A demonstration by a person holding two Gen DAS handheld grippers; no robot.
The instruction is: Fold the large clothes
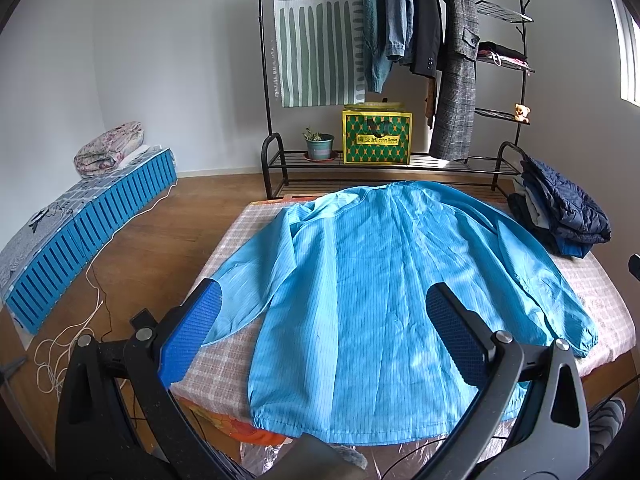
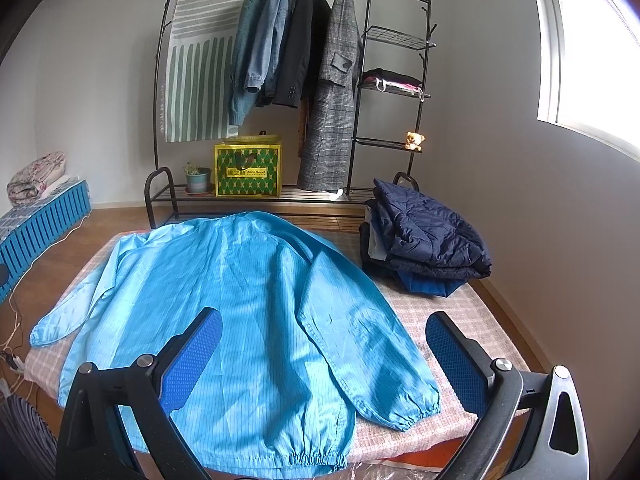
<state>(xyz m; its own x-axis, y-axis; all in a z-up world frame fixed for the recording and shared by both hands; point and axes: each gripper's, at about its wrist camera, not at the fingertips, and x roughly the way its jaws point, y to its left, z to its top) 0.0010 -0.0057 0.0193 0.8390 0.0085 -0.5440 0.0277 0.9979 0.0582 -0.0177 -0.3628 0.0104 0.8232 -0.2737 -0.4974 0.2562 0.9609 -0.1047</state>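
Note:
A large light-blue striped jacket (image 1: 372, 280) lies spread flat, back up, on the checked table cover (image 1: 236, 236), both sleeves stretched out to the sides. It also shows in the right wrist view (image 2: 224, 300). My left gripper (image 1: 324, 316) is open and empty, held above the jacket's lower left part, near the left sleeve. My right gripper (image 2: 324, 340) is open and empty, above the jacket's right sleeve (image 2: 360, 336) and hem. Neither gripper touches the cloth.
A pile of folded dark clothes (image 2: 424, 240) sits at the table's far right corner. Behind the table stands a black clothes rack (image 2: 304, 80) with hung coats, a yellow-green bag (image 2: 248, 172) and a potted plant. A blue crate (image 1: 92, 232) and cords lie on the floor at left.

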